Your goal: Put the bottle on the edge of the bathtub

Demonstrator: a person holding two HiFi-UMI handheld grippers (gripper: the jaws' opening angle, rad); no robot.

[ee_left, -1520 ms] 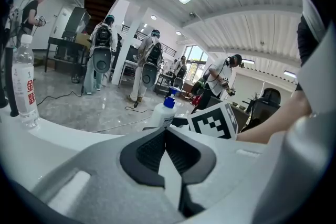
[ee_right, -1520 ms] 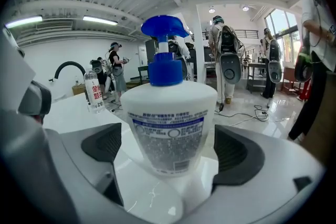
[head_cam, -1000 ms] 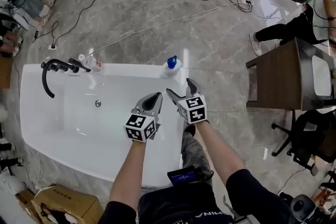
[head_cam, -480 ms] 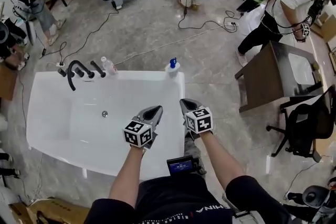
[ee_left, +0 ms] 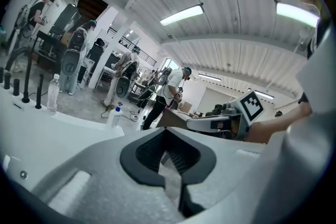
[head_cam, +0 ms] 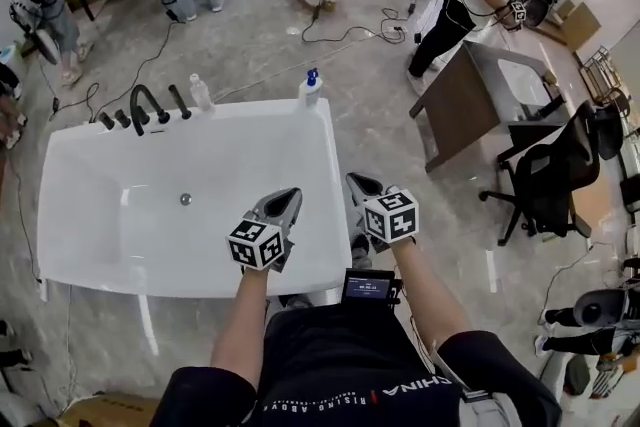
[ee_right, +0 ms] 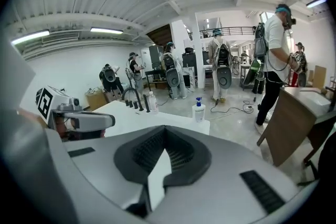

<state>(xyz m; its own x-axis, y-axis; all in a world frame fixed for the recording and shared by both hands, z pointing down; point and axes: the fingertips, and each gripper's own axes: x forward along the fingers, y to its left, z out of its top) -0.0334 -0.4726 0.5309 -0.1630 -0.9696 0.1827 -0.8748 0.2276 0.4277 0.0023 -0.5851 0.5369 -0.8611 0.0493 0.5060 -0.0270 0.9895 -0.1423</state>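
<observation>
A white pump bottle with a blue top stands on the far right corner of the white bathtub. It also shows in the left gripper view and the right gripper view. A clear water bottle stands beside the black faucet on the far rim. My left gripper hovers over the tub's near right part, shut and empty. My right gripper hangs just outside the right rim, shut with nothing in it. Both are far from the bottles.
A brown table and a black office chair stand to the right of the tub. Cables run over the marble floor behind it. Several people stand at the back. A small screen sits at my waist.
The right gripper's jaws have gone from open to shut, with nothing in them. Both grippers have drawn back from the far rim toward me. The pump bottle stays on the corner.
</observation>
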